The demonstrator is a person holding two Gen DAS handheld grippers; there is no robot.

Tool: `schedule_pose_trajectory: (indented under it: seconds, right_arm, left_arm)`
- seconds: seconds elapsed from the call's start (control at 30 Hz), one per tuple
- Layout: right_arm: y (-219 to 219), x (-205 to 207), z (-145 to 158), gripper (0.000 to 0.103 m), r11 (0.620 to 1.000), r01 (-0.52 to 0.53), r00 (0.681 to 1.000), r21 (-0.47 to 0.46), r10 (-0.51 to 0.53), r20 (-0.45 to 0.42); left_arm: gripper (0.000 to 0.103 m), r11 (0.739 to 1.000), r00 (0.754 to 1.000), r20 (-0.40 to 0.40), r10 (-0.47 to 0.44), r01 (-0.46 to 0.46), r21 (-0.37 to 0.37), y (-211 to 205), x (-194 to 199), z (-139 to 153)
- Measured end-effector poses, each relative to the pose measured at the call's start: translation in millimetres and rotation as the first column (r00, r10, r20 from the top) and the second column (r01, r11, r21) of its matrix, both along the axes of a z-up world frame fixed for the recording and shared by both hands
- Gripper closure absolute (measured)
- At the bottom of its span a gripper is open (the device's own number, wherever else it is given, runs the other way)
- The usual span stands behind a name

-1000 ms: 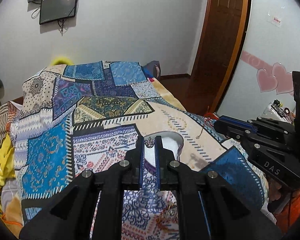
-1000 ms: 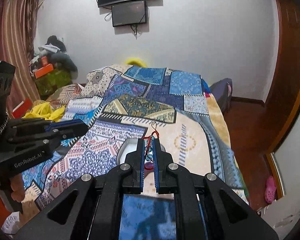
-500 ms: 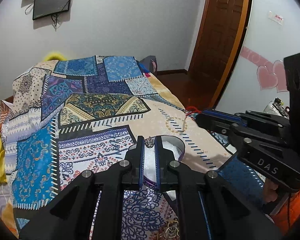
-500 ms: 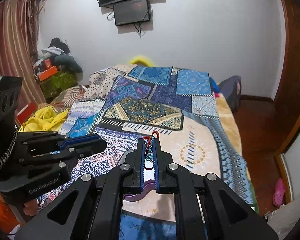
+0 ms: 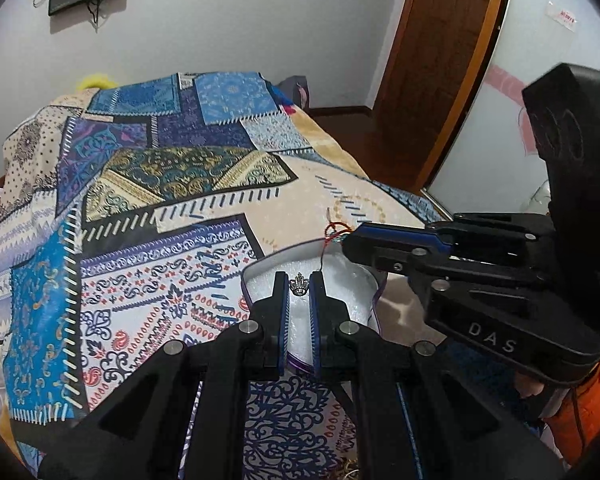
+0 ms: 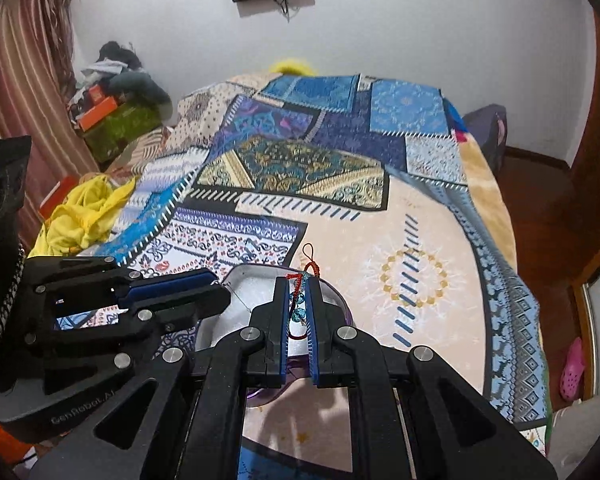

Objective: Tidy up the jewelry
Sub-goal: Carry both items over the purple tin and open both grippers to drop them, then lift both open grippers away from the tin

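Observation:
A white-lined jewelry box with a purple rim lies open on the patterned bedspread. My left gripper is shut on a small silver crown-shaped ring and holds it just over the box. My right gripper is shut on a red cord bracelet with blue beads, also over the box. In the left wrist view the right gripper reaches in from the right with the red cord at its tip. In the right wrist view the left gripper comes in from the left.
The patchwork bedspread covers the bed. Yellow cloth lies at the bed's left side, with boxes and clothes beyond. A wooden door stands right. More jewelry lies at the near edge.
Both grippers have come closer together and lower over the open box, each still holding its piece. The right gripper's tip now reaches the box's far rim.

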State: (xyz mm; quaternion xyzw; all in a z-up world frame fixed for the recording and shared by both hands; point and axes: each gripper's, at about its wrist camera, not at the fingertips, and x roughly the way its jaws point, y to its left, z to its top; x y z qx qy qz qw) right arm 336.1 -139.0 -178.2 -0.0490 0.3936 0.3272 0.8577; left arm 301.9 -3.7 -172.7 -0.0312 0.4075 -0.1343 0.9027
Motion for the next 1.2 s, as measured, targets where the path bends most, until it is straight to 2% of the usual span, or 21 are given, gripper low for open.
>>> schedule_pose_trajectory:
  seconds: [0.23, 0.53, 0.7, 0.93, 1.07, 1.17, 1.2]
  right_arm:
    - [1, 8, -8, 0.096, 1.000, 0.000, 0.998, -0.026, -0.001, -0.057]
    - [2, 10, -10, 0.095, 0.999, -0.016, 0.995, -0.032, 0.013, -0.095]
    - [0, 5, -1, 0.093, 0.999, -0.005, 0.998, -0.034, 0.003, -0.069]
    - [-4, -17, 23, 0.092, 0.999, 0.010, 1.000, -0.037, -0.009, 0.007]
    - [-5, -33, 38, 0.092, 0.999, 0.016, 0.998, -0.041, -0.014, 0.059]
    - [-7, -47, 48, 0.083, 0.999, 0.032, 0.995, -0.040, -0.028, 0.098]
    - [-8, -53, 51, 0.077, 0.999, 0.037, 0.993, -0.038, -0.033, 0.114]
  left_arm:
    - [0.095, 1.000, 0.999, -0.047, -0.011, 0.011, 0.009, -2, 6, -8]
    - [0.094, 1.000, 0.998, -0.055, 0.002, 0.000, 0.030, 0, 3, -6]
    - [0.091, 0.999, 0.999, -0.037, 0.016, -0.015, 0.037, 4, -4, 4]
    - [0.076, 0.998, 0.999, 0.002, 0.045, -0.045, 0.035, 12, -20, 24]
    - [0.072, 0.998, 0.998, 0.022, 0.064, -0.064, 0.029, 18, -34, 38]
    - [0.066, 0.996, 0.996, 0.040, 0.077, -0.078, 0.038, 21, -47, 48]
    - [0.065, 0.996, 0.996, 0.046, 0.080, -0.081, 0.040, 22, -52, 50]
